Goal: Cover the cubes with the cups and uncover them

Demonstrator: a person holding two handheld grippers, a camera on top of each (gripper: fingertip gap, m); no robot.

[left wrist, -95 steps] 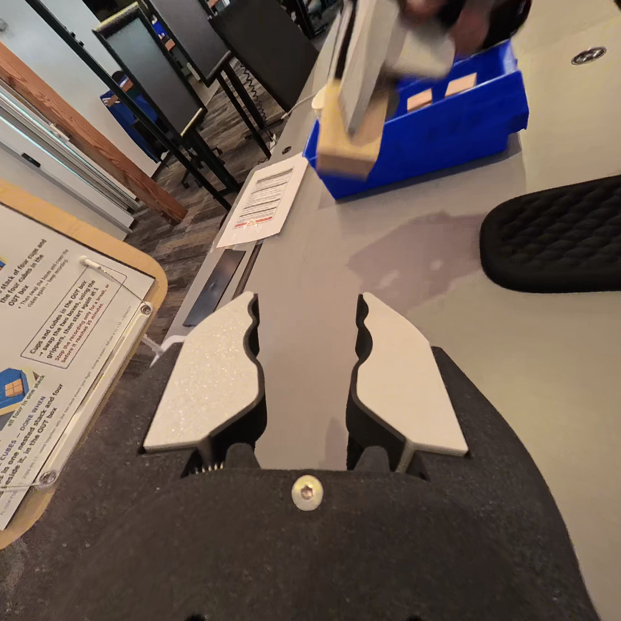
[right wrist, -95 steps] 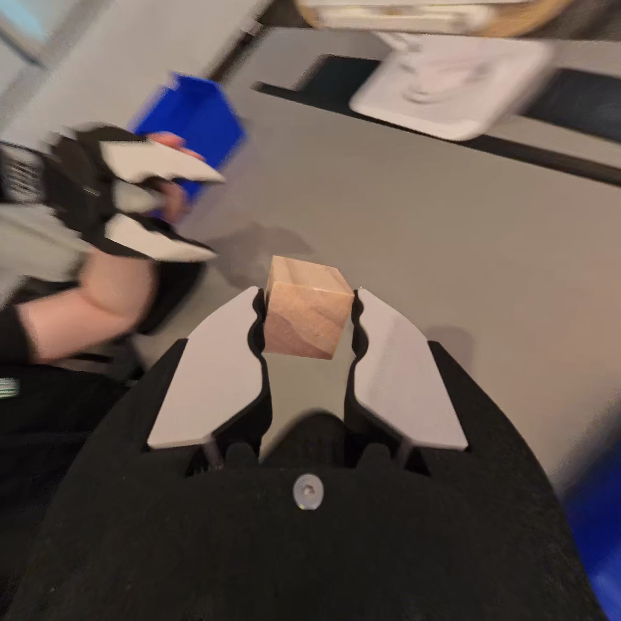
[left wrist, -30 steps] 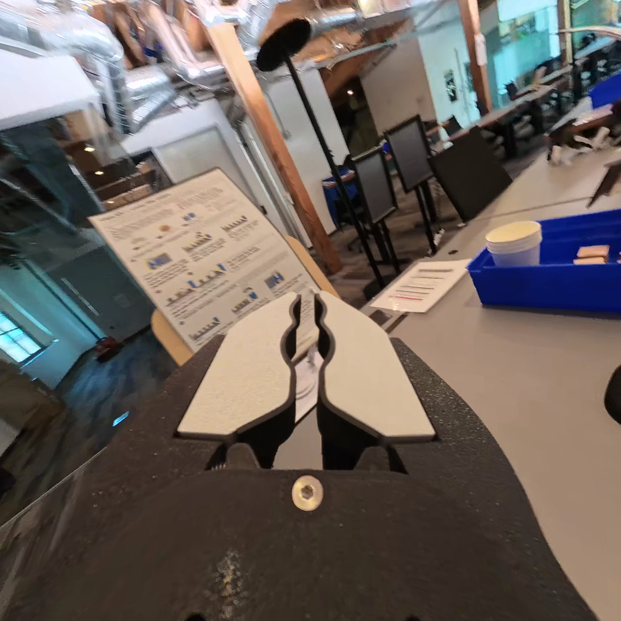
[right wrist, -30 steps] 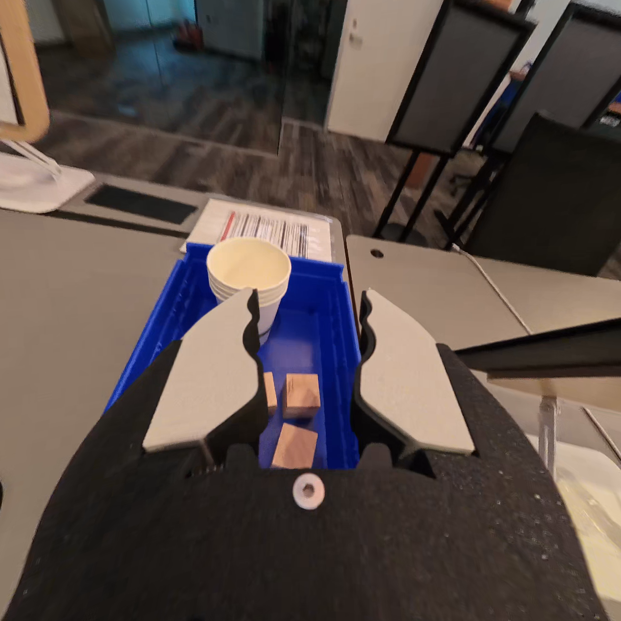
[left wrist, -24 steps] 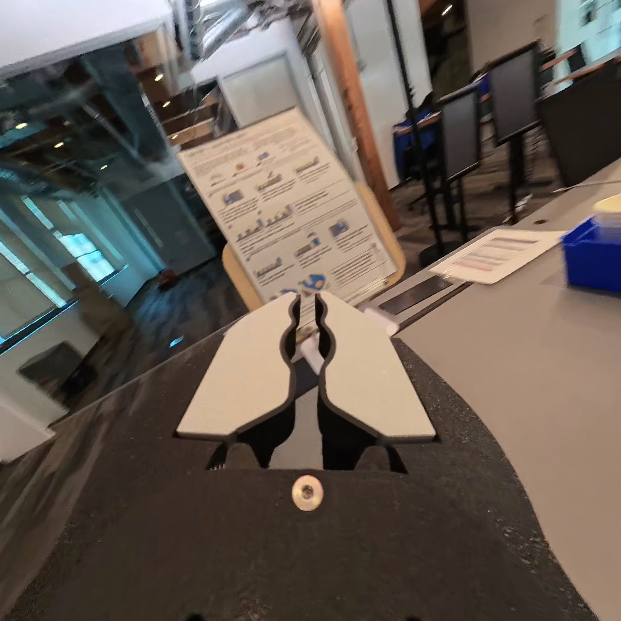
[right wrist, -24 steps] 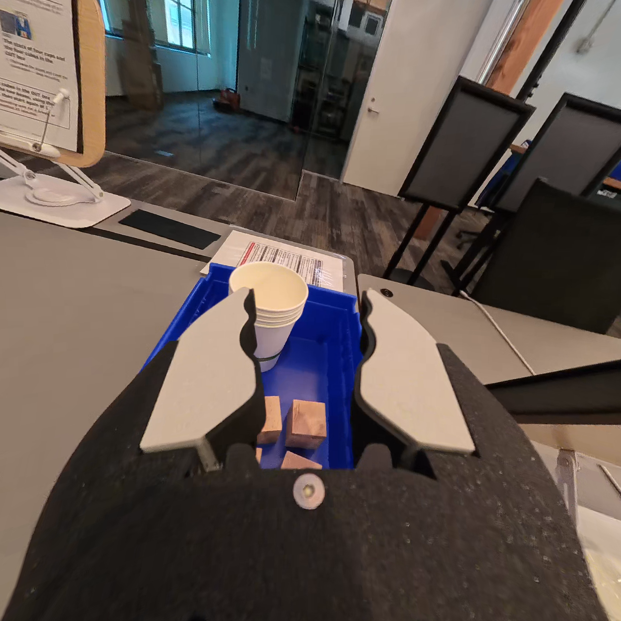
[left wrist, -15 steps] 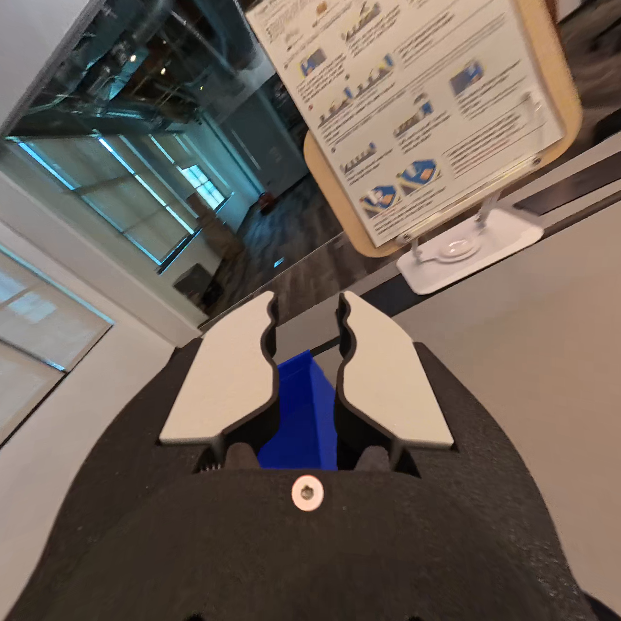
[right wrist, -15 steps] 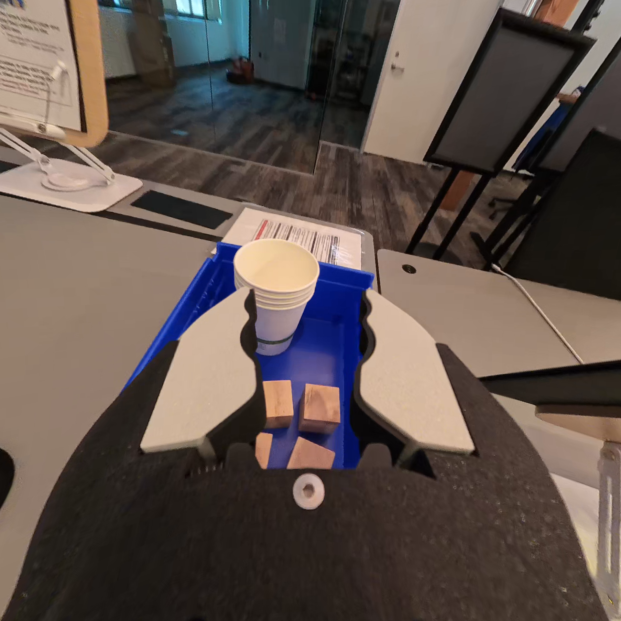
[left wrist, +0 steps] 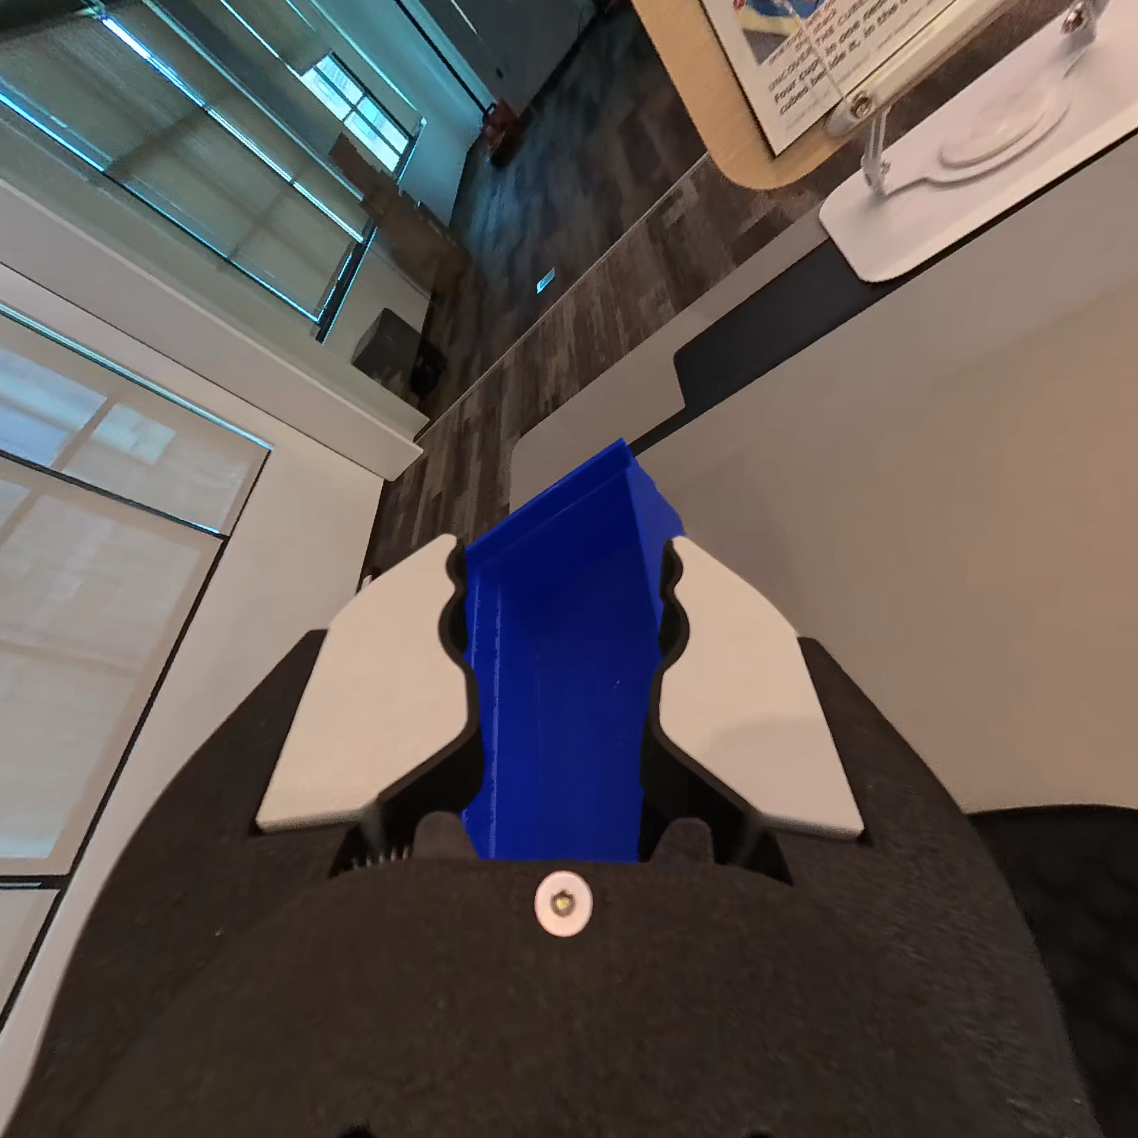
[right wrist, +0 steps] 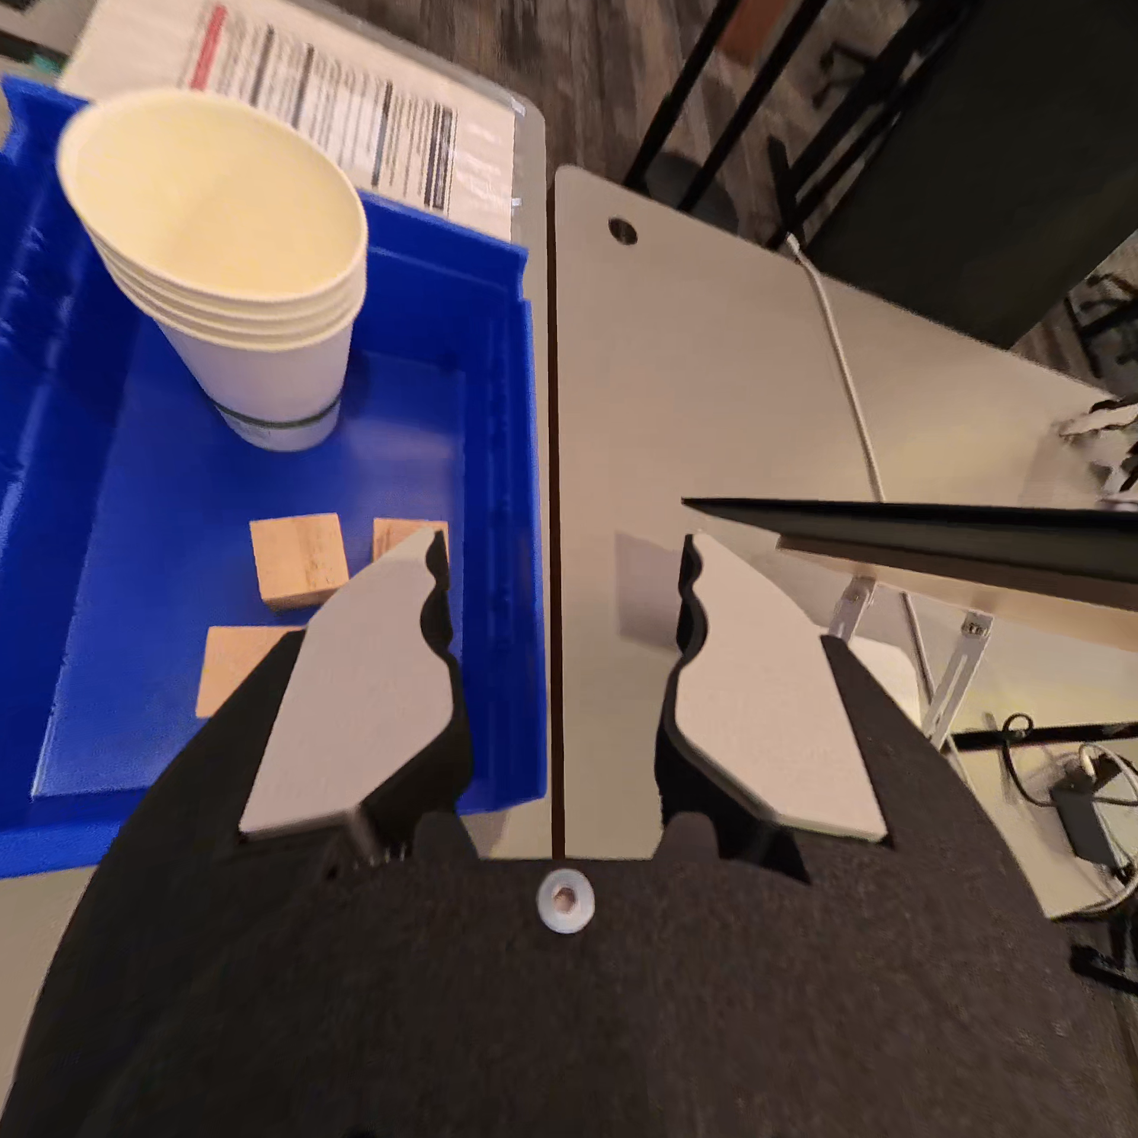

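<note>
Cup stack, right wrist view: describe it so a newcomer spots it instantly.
Find the blue bin on the grey table. At its far end stands a nested stack of white paper cups, mouths up. It is the only tall, round thing there; the wooden cubes nearer the camera are low and square.

Office: grey desks (right wrist: pixel 708 369); glass partitions (left wrist: pixel 203 154); instruction board (left wrist: pixel 800 74).
</note>
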